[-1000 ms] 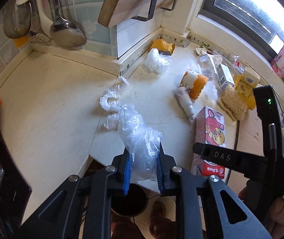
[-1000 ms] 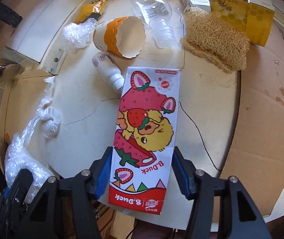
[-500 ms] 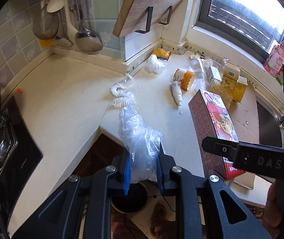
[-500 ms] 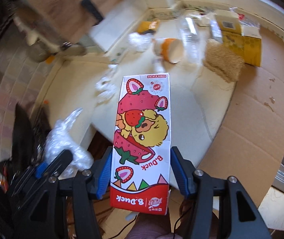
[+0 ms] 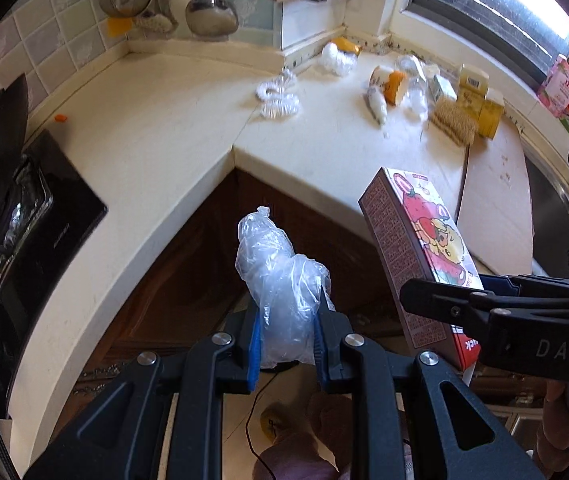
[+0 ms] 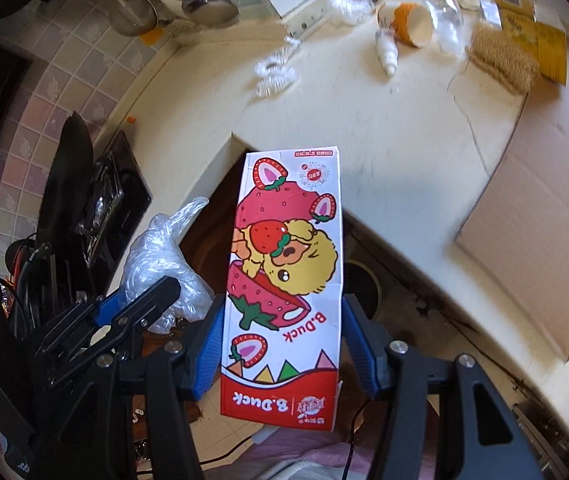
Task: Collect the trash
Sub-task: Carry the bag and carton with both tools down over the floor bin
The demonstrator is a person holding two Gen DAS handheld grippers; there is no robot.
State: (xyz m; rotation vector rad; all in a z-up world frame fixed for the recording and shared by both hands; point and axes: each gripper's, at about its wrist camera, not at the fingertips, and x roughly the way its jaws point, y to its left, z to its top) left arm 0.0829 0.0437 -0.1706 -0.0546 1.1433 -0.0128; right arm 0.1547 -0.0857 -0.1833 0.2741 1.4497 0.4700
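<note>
With 2 loads clamped, the crumpled clear plastic bag [image 5: 280, 280] in the left gripper [image 5: 286, 344] and the tall red-and-white strawberry-print carton [image 6: 284, 280] in the right gripper [image 6: 282, 354], both jaws are best kept clenched until each load hangs beyond the cream table [image 5: 156, 128] edge, directly over a bin.

The right gripper [image 6: 280, 344] clamped a strawberry B.Duck carton [image 6: 284, 272] between its blue fingers [image 6: 358, 344], off the counter [image 6: 364, 120] edge. Beside it, the left gripper [image 6: 132, 312] gripped a crumpled clear plastic bag [image 6: 160, 256]. On the counter lay a paper cup [image 6: 408, 22], a small white bottle [image 6: 388, 50], a scrubber [image 6: 500, 60] and flat cardboard [image 6: 532, 232].
</note>
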